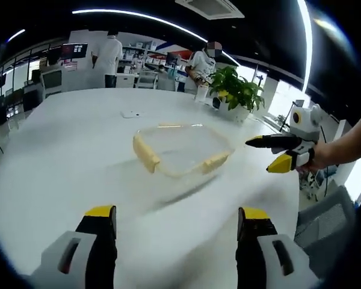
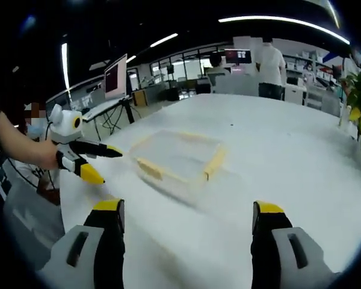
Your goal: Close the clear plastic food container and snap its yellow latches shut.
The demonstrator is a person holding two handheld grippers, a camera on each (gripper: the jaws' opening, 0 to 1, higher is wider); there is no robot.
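The clear plastic food container (image 1: 182,146) lies on the white table (image 1: 60,156), its lid resting on top. Yellow latches (image 1: 145,154) stick out from its sides. My left gripper (image 1: 176,214) is open, well short of the container's near side. From the right, my right gripper (image 1: 260,156) reaches in, open, just off the container's right corner. In the right gripper view the container (image 2: 177,155) is blurred and sits ahead of my open right gripper (image 2: 188,208). The left gripper (image 2: 110,165) comes in from the left there, open, beside a yellow latch (image 2: 150,168).
A potted plant (image 1: 236,91) stands at the table's far right edge. A small white object (image 1: 130,113) lies beyond the container. People (image 1: 108,54) stand at desks behind the table. A monitor (image 2: 115,77) sits on a stand off the table's side.
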